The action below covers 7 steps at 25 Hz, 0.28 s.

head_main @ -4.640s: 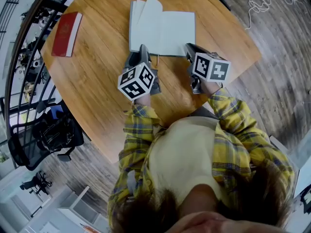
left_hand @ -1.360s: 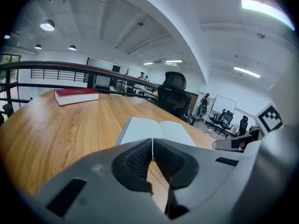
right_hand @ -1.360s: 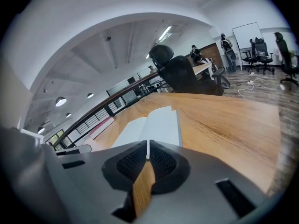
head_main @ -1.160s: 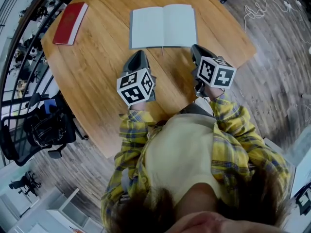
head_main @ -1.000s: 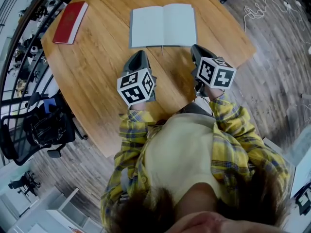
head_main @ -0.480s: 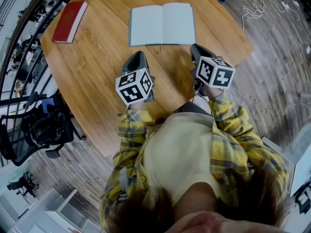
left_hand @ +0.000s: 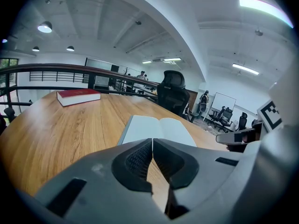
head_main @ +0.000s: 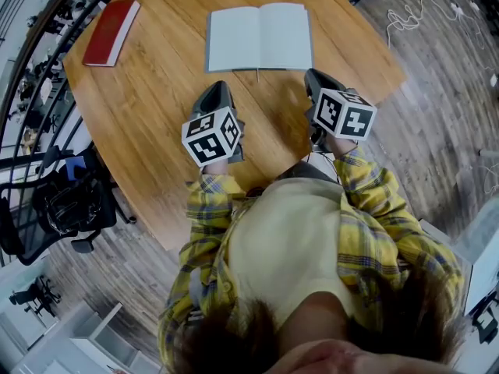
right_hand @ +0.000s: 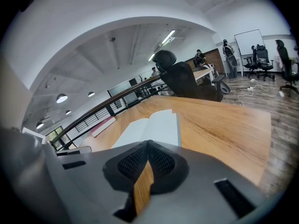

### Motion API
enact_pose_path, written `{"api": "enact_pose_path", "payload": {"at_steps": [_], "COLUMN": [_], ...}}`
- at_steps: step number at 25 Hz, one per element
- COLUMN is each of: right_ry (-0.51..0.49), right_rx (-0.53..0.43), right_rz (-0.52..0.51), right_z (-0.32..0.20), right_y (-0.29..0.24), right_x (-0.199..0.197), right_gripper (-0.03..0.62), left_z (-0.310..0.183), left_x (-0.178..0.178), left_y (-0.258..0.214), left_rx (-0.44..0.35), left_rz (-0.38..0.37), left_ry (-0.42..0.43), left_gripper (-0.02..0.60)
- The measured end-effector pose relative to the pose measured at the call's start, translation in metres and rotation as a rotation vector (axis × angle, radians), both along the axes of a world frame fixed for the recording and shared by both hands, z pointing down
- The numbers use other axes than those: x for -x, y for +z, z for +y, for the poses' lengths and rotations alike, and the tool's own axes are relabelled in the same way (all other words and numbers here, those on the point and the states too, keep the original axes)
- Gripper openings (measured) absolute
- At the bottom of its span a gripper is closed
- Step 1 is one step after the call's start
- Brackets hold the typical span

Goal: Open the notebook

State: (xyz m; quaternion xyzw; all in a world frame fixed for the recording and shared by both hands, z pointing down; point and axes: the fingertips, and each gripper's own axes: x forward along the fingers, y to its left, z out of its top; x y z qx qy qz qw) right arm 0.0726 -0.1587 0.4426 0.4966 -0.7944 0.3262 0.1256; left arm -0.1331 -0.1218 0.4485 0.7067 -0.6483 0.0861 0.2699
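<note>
The notebook [head_main: 260,37] lies open and flat on the round wooden table [head_main: 156,115], white pages up; it also shows ahead in the left gripper view as the notebook [left_hand: 159,129] and in the right gripper view as the notebook [right_hand: 149,127]. My left gripper [head_main: 219,88] sits just below the notebook's lower left corner, shut and empty. My right gripper [head_main: 310,75] rests near the lower right corner, shut with nothing in it. Both left gripper [left_hand: 152,141] and right gripper [right_hand: 148,143] have their pads pressed together.
A red closed book [head_main: 111,33] lies at the table's far left edge, also seen as the red book [left_hand: 78,96]. Black office chair [head_main: 58,209] stands beside the table at left. A railing [head_main: 31,61] runs past the table's left. White cable [head_main: 421,10] lies on the floor at right.
The notebook's raised pages have settled and it now lies flat. Both grippers have drawn back a little from it toward the person. The left gripper shifted slightly left in the last second.
</note>
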Motion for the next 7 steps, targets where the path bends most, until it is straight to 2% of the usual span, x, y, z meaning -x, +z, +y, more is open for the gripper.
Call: {"api": "enact_pose_path", "payload": {"at_steps": [7], "right_ry": [-0.011], "right_rx": [-0.006], "right_rz": [0.002], "right_z": [0.001], "right_y": [-0.0025], "right_x": [0.0041], "right_gripper": [0.064], "left_z": [0.0008], "left_x": [-0.0019], "left_y": [-0.0009], "left_rx": [-0.002], "left_rz": [-0.007], "left_ry": [0.008], "left_gripper": [0.014]}}
